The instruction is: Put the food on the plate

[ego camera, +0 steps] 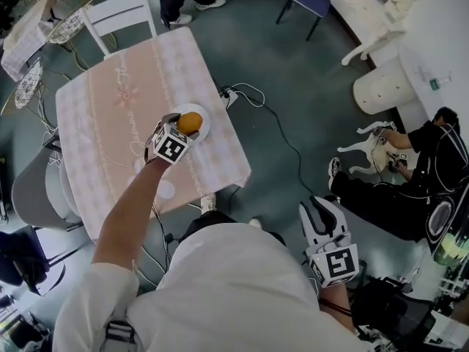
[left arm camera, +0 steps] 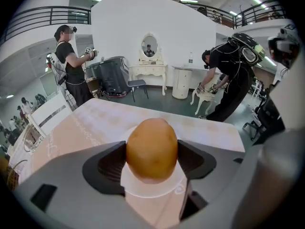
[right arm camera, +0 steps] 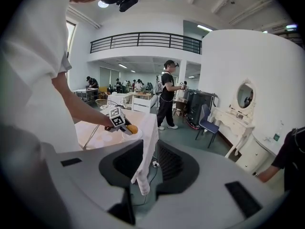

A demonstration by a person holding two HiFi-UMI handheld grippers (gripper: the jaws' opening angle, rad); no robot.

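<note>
Food (left arm camera: 151,147) is clamped in the jaws of your left gripper (left arm camera: 151,160) over the plate (left arm camera: 148,190); lower it and release. The jaws of your right gripper (right arm camera: 149,163) gape empty.

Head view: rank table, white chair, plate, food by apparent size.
Largest to smallest:
1. table
2. white chair, farther from the camera, so probably understated
3. plate
4. food, covering part of the plate

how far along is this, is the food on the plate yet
Done: the round orange-brown food is up and over the round white plate. In hand: the left tool is shut on it. Left: release it; whether it touches the plate is unclear. The right tool is open and idle.
</note>
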